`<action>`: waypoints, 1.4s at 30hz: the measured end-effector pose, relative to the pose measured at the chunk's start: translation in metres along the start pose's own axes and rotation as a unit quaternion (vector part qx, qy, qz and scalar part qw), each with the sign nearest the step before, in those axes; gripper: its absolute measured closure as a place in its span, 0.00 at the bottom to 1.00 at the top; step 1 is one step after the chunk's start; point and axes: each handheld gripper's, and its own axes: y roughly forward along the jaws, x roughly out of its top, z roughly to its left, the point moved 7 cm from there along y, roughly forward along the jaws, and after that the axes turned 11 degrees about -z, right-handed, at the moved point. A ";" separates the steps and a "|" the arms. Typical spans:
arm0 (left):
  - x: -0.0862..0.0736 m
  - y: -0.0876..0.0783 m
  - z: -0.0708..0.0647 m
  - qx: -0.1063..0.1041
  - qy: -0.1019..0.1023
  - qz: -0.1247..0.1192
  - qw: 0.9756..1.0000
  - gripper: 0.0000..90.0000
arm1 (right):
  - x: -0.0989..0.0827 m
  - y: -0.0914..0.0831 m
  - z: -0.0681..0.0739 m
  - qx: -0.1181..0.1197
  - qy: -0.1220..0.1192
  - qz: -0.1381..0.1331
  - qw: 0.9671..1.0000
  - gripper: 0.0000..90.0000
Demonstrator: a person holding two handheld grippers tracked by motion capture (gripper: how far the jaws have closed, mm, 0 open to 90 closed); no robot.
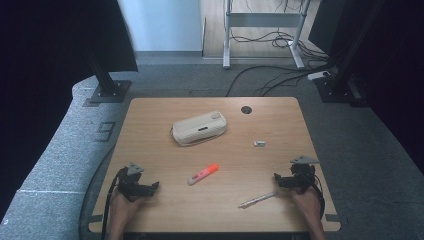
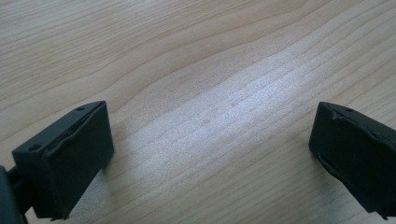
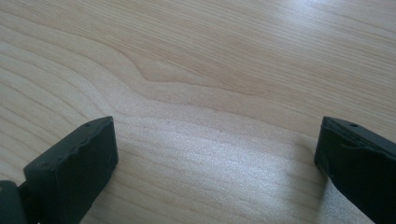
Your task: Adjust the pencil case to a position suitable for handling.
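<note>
Wood is what your biggest thing is made of: the light brown wooden worktop (image 1: 150, 210), with a small dark round hole (image 1: 246, 109) near its far edge.

Next in size is the cream-coloured soft zip pouch (image 1: 199, 128). It lies on the far half of the worktop, close to the middle, well apart from both of your hands.

Then come your two tools. Your left black two-jaw tool (image 1: 154, 185) sits at the near left of the worktop, held in your left hand (image 1: 124, 204). Its jaws stand wide apart, and in the left gripper view you see bare wood between them. Your right black two-jaw tool (image 1: 276, 176) sits at the near right, held in your right hand (image 1: 306, 200). Its jaws also stand wide apart with bare wood between them. Both tools point in toward the middle of the worktop.

Smaller things lie between your tools. The orange and white marker pen (image 1: 203, 174) lies tilted, near the middle, closer to you than the pouch. The thin silver pen (image 1: 257, 199) lies just beside your right tool, at the near side, not touching it as far as you can tell.

The smallest thing is the little white and grey block (image 1: 259, 143), lying to the right of the pouch.
</note>
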 end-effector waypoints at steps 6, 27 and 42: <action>0.001 0.001 0.000 0.001 -0.001 -0.001 1.000 0.00 | 0.000 0.000 0.002 0.007 -0.005 0.000 1.000 0.00; 0.007 0.007 -0.005 -0.003 -0.002 0.004 1.000 0.00 | 0.000 0.000 0.003 0.013 -0.008 0.000 1.000 0.00; 0.036 0.010 -0.015 -0.054 0.008 -0.014 0.998 0.00 | 0.000 0.000 0.003 0.013 -0.008 0.000 1.000 0.00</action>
